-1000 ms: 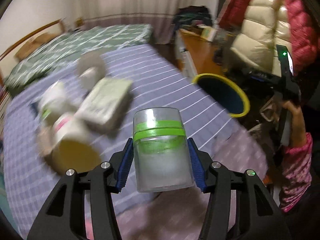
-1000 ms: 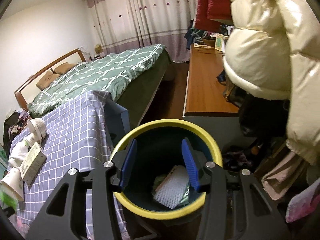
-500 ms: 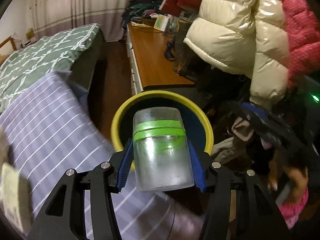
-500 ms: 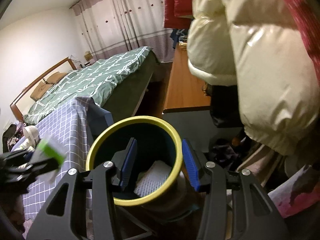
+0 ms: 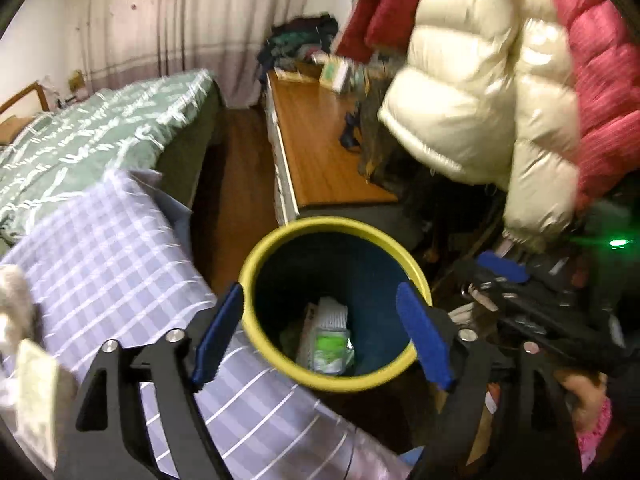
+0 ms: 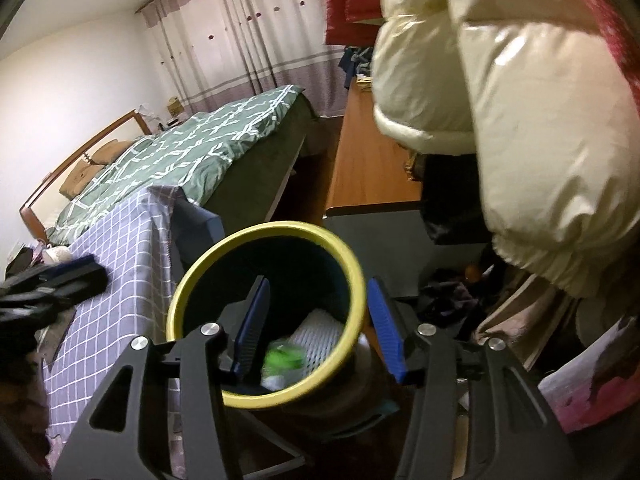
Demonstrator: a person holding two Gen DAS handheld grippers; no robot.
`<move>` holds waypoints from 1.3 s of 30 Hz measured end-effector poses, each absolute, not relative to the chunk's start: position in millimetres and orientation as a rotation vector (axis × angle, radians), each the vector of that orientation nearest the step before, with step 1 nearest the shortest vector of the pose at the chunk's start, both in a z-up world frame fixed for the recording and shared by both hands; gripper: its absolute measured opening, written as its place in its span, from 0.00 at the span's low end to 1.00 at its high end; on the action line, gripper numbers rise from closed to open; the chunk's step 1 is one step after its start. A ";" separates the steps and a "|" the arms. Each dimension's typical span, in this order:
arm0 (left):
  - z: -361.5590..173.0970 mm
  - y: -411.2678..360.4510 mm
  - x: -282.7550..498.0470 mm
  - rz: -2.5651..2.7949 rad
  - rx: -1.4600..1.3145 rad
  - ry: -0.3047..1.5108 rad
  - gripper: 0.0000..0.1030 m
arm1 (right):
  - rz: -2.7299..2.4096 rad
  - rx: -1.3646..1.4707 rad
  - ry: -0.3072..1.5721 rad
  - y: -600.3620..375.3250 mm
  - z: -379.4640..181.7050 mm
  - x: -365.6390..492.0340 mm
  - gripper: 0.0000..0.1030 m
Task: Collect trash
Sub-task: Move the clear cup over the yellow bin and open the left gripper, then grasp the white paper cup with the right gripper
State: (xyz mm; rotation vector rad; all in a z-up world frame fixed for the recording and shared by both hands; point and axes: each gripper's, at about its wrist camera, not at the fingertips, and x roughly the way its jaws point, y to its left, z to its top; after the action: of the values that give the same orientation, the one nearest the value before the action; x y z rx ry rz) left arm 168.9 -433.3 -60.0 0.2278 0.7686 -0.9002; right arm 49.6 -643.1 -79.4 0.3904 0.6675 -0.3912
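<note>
A dark blue bin with a yellow rim stands beside the table. A clear jar with a green band lies inside it on a white ribbed packet. My left gripper hovers over the bin mouth, its jaws opening wide with nothing between them. My right gripper hangs over the same bin, its jaws opening slightly. The bin's right rim shows between its fingers, and the pads press on nothing. The jar is a green blur in the right wrist view.
A table under purple checked cloth holds a carton and a paper roll. Behind it are a bed with a green quilt and a wooden desk. A cream puffy jacket hangs close on the right.
My left gripper swung from over the table to above the bin, then its jaws opened and the jar dropped into the bin. The right gripper stayed over the bin.
</note>
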 end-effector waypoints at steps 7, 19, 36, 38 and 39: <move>-11.0 -305.0 150.9 -0.763 0.135 0.626 0.87 | -0.293 0.335 0.702 -595.8 -77.4 75.9 0.50; -8.8 -73.4 158.2 -0.242 0.060 0.490 0.91 | -0.041 0.211 0.754 -473.3 -62.1 135.4 0.55; -49.5 29.7 159.5 -0.055 -0.055 0.517 0.91 | 0.435 0.061 0.834 -267.8 -66.2 148.2 0.55; -48.1 33.5 152.2 -0.066 -0.066 0.513 0.91 | 0.439 0.050 0.848 -255.3 -70.0 154.4 0.53; -47.5 32.4 150.2 -0.068 -0.068 0.513 0.91 | 0.439 0.047 0.853 -251.4 -71.3 157.3 0.47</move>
State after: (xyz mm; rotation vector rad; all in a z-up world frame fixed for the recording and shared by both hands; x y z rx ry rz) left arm 150.2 32.4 -47.5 -0.0684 0.5126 -0.0679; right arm 157.3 -251.4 -71.3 0.0474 0.8534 0.4394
